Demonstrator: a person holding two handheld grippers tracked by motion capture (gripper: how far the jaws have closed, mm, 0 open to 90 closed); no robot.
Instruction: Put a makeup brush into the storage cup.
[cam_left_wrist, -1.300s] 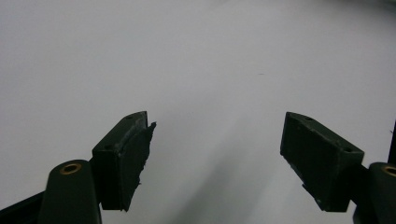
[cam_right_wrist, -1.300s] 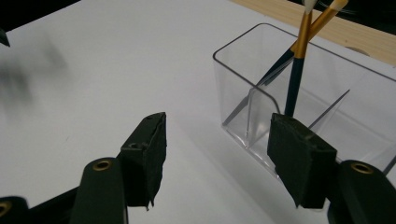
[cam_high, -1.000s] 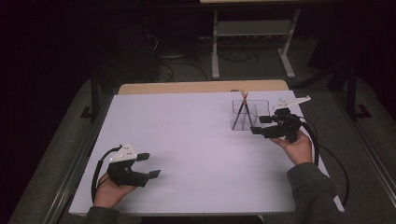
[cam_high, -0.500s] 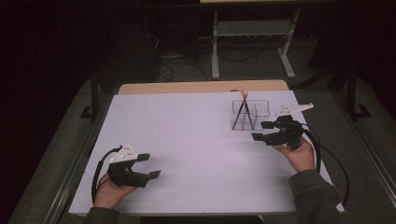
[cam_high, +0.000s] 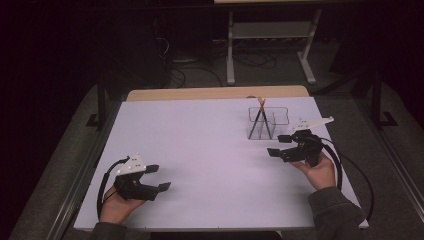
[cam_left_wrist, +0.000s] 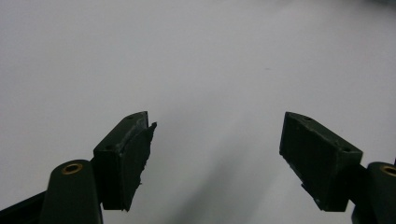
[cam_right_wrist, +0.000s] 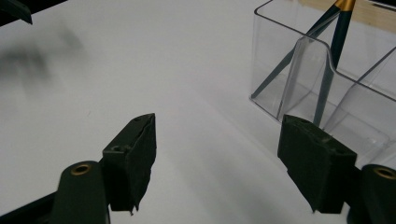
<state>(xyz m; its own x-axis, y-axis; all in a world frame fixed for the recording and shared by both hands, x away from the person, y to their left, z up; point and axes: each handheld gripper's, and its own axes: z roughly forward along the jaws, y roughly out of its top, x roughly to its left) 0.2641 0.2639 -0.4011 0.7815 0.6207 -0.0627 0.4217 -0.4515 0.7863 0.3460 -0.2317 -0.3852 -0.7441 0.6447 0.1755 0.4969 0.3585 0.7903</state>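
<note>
Item: clear divided holder (cam_high: 268, 123), far right of white table (cam_high: 200, 150), two dark pencils (cam_right_wrist: 334, 56) leaning crossed in one compartment.
Right gripper (cam_high: 281, 145): jaws apart, empty, just beside the holder.
Left gripper (cam_high: 156, 177): jaws apart, empty, well apart at near left.
Risk: the light holder likely slides or tips if a jaw knocks its wall; pencils could spill.
</note>
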